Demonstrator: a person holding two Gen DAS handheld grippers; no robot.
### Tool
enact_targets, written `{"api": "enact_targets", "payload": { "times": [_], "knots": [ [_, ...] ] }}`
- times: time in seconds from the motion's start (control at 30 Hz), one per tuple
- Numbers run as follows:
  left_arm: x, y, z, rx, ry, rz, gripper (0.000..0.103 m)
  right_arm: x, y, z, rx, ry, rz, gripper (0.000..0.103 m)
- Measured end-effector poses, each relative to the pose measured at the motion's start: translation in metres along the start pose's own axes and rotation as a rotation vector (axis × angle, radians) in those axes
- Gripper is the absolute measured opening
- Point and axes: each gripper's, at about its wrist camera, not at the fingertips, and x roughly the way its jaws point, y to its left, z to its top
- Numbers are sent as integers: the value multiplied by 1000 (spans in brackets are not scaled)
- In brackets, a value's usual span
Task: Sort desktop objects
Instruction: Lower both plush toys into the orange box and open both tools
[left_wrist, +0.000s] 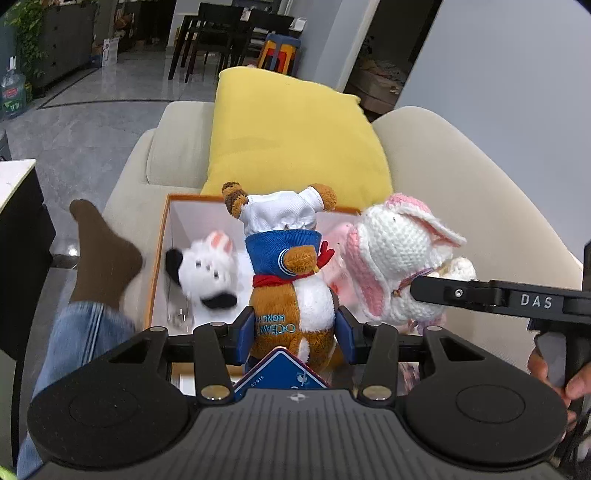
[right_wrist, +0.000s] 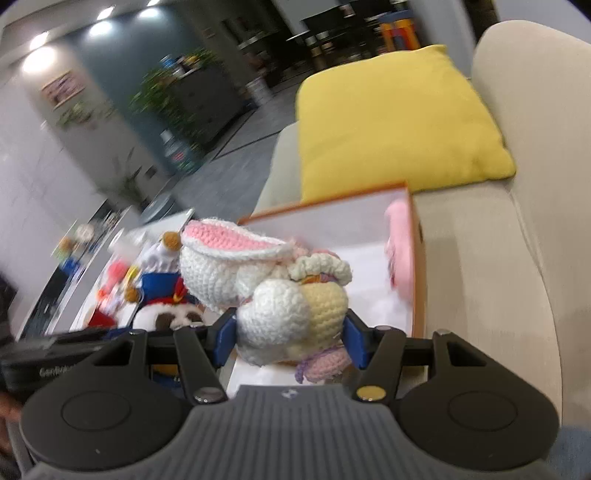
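Observation:
My left gripper (left_wrist: 295, 336) is shut on a brown plush sea lion (left_wrist: 291, 291) in a blue collar and white chef hat, held head-up over an orange-rimmed box (left_wrist: 159, 240). Its blue pads (left_wrist: 246, 338) press on the toy's lower body. Inside the box lies a white and black plush (left_wrist: 207, 273). My right gripper (right_wrist: 290, 334) is shut on a crocheted white rabbit (right_wrist: 280, 295) with pink ears, also above the box (right_wrist: 415, 258). In the left wrist view the rabbit (left_wrist: 395, 254) hangs right of the sea lion, with the right gripper's black finger (left_wrist: 461, 293) against it.
The box sits on a beige sofa (left_wrist: 461, 177) in front of a yellow cushion (left_wrist: 291, 136). A pink soft item (right_wrist: 400, 251) leans on the box's right wall. A foot in a brown sock (left_wrist: 103, 258) and a jeans leg are at the left. A hand (left_wrist: 554, 373) holds the right gripper.

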Motion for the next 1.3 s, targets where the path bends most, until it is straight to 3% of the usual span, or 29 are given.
{"api": "enact_targets", "payload": {
  "times": [0.23,0.5,0.93,1.3],
  "knots": [
    [86,20,34,-9,94,45,52,84,-11,31,149,40,-119,61],
    [157,37,32,66,157,58,52,153,-27,39,306,144,-141,61],
    [204,42,30,180,286,94,54,204,-42,35,423,292,-190,67],
    [201,40,27,223,250,104,58,193,-44,41,313,329,-115,74]
  ]
}}
